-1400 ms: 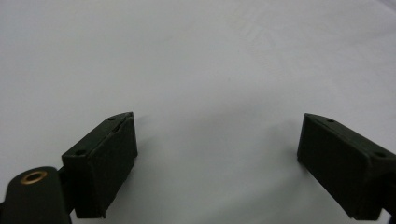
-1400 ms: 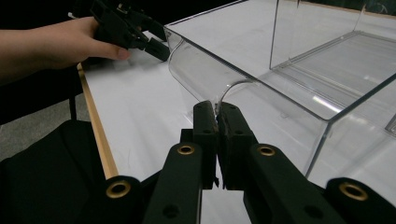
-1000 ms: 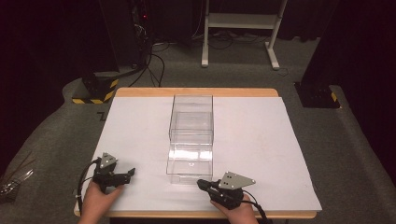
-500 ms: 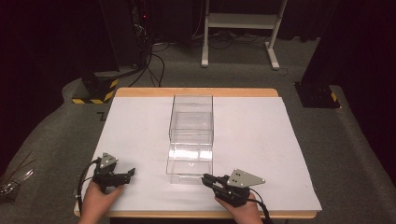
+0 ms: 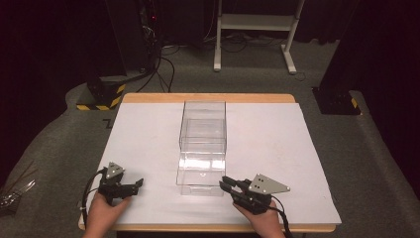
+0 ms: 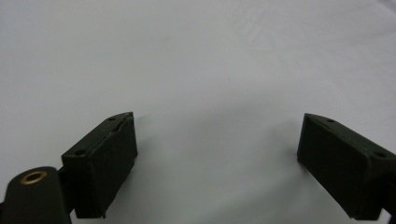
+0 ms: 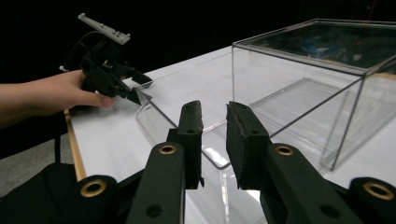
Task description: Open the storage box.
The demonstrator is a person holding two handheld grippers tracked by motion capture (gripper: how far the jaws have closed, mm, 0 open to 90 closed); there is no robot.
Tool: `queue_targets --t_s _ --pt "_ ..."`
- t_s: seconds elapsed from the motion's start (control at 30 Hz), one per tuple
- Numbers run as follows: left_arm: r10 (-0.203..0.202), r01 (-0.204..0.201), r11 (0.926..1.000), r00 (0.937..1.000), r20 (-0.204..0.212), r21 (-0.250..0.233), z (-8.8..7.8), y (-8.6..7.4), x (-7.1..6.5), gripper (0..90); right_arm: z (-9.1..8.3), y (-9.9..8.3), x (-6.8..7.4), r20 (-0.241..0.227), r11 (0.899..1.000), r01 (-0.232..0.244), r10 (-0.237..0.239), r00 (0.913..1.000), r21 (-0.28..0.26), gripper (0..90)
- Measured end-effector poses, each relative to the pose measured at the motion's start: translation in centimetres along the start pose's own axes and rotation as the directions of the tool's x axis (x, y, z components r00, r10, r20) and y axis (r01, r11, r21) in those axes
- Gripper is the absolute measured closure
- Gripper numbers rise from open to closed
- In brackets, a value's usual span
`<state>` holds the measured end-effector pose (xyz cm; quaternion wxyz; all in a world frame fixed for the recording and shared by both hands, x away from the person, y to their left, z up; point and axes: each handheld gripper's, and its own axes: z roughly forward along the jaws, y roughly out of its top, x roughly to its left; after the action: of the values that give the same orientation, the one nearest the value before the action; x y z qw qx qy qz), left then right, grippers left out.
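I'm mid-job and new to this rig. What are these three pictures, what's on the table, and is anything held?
There is no robot arm: a person holds a handheld two-jaw tool in each hand. The high view looks down on the white table. On it stands a clear plastic box, with what looks like a clear drawer pulled out toward the person. The left gripper rests at the near left; its own view shows wide-open jaws over bare table. The right gripper points at the drawer's front; its jaws have just been opening, a narrow gap with nothing between. Nothing is held.
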<state>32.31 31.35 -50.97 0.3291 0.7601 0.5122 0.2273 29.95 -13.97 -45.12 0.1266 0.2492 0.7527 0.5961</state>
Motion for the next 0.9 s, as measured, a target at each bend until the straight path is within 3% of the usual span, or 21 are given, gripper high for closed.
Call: queue_targets --t_s 0.1,0.2,0.23,0.37,0.4,0.43,0.47,0.5,0.53,0.6,0.63,0.67,0.7,0.8,0.83,0.87,0.9 --pt "-0.001 0.001 1.0000 1.0000 0.000 0.000 0.0 0.0 0.0 12.1 -0.4 0.1 -0.5 0.030 1.000 -0.004 0.004 0.9996 -0.012 73.1" --pt "0.002 -0.002 1.0000 1.0000 0.000 0.000 0.0 0.0 0.0 12.1 -1.0 0.0 -1.5 0.104 1.000 0.008 -0.007 0.9946 -0.010 69.5" --pt "0.002 -0.002 1.0000 1.0000 0.000 0.000 0.0 0.0 0.0 12.1 -1.0 0.0 -1.5 0.104 1.000 0.008 -0.007 0.9946 -0.010 69.5" --pt "0.002 -0.002 1.0000 1.0000 0.000 0.000 0.0 0.0 0.0 12.1 -1.7 -0.4 -2.9 0.180 1.000 -0.005 0.005 0.9837 -0.004 65.0" --pt "-0.001 0.001 1.0000 1.0000 0.000 0.000 0.0 0.0 0.0 12.1 -1.9 -0.5 -3.3 0.208 1.000 -0.005 0.004 0.9782 0.003 63.6" --pt "0.002 -0.002 1.0000 1.0000 -0.001 0.000 0.0 0.0 0.0 12.1 -2.4 -0.8 -4.1 0.268 1.000 -0.005 -0.002 0.9633 0.024 62.0" --pt "0.002 -0.002 1.0000 1.0000 -0.001 0.000 0.0 0.0 0.0 12.1 -2.4 -0.8 -4.1 0.268 1.000 -0.005 -0.002 0.9633 0.024 62.0" --pt "0.002 -0.002 1.0000 1.0000 -0.001 0.000 0.0 0.0 0.0 12.0 -2.7 -1.1 -4.7 0.312 0.999 -0.001 -0.013 0.9500 0.044 60.3" --pt "0.000 0.000 1.0000 1.0000 0.000 0.000 0.0 0.0 0.0 12.0 -2.7 -1.1 -4.7 0.312 0.999 -0.001 -0.013 0.9500 0.044 60.3" --pt "-0.001 0.001 1.0000 1.0000 0.000 0.000 0.0 0.0 0.0 12.1 -3.0 -1.6 -5.5 0.355 0.998 0.001 -0.026 0.9347 0.071 57.7" --pt "0.002 -0.002 1.0000 1.0000 0.000 0.000 0.0 0.0 0.0 12.1 -3.4 -2.0 -6.2 0.390 0.995 -0.001 -0.038 0.9201 0.100 56.3" --pt "0.002 -0.002 1.0000 1.0000 0.000 0.000 0.0 0.0 0.0 12.1 -3.4 -2.0 -6.2 0.390 0.995 -0.001 -0.038 0.9201 0.100 56.3" --pt "0.002 -0.002 1.0000 1.0000 0.000 0.000 0.0 0.0 0.0 12.1 -3.5 -2.3 -6.6 0.403 0.994 -0.002 -0.044 0.9139 0.112 55.6" --pt "0.000 0.000 1.0000 1.0000 -0.001 -0.001 0.0 0.0 0.0 12.1 -3.9 -3.1 -7.5 0.449 0.986 -0.008 -0.069 0.8911 0.167 52.9" --pt "0.002 -0.002 1.0000 1.0000 0.000 0.000 0.0 0.0 0.0 12.1 -4.0 -3.6 -8.1 0.470 0.982 -0.029 -0.064 0.8805 0.189 51.0" --pt "0.000 0.000 1.0000 1.0000 -0.001 -0.001 0.0 0.0 0.0 12.1 -4.0 -3.6 -8.1 0.470 0.982 -0.029 -0.064 0.8805 0.189 51.0" --pt "0.000 0.000 1.0000 1.0000 -0.001 -0.001 0.0 0.0 0.0 12.1 -4.0 -4.0 -8.5 0.491 0.976 -0.052 -0.061 0.8690 0.213 50.4"
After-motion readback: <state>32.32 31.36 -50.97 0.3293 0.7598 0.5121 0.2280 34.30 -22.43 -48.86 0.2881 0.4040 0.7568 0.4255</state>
